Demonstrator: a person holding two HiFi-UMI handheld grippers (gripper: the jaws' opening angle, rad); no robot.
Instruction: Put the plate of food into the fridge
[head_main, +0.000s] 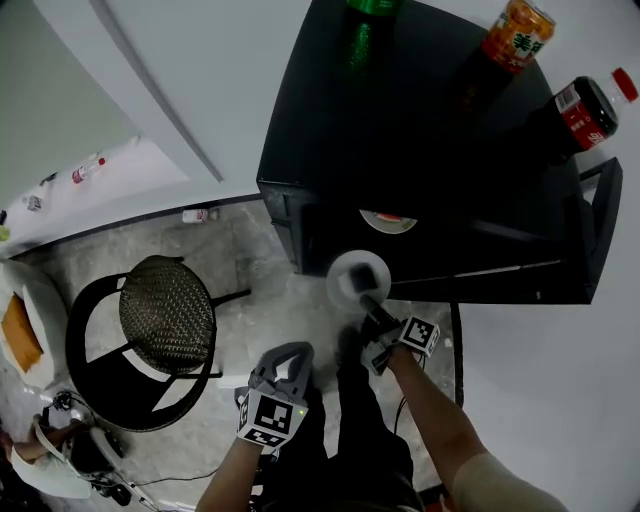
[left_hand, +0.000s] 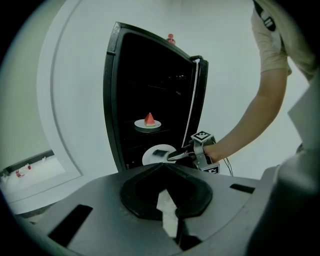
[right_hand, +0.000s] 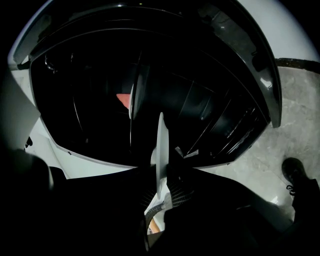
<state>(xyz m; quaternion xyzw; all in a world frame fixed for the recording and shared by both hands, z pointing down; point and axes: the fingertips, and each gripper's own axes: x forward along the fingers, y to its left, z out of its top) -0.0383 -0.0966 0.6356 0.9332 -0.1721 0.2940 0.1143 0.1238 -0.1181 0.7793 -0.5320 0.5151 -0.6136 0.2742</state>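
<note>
One round white plate (head_main: 341, 286) clamped in right tongs (right_hand: 162, 174), left tongs (left_hand: 163, 167) closed empty, glossy black fridge (head_main: 400, 140)

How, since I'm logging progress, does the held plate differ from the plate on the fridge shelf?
The shelf plate rests inside the fridge; the held plate is pinched by the right gripper at the opening. The shelf plate carries a red wedge; the held plate doesn't. Both are white.

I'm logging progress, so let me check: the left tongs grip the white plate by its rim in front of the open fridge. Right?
Not quite. The right tongs grip the white plate by its rim in front of the open fridge, as the right gripper view shows. The left tongs are shut on nothing.
</note>
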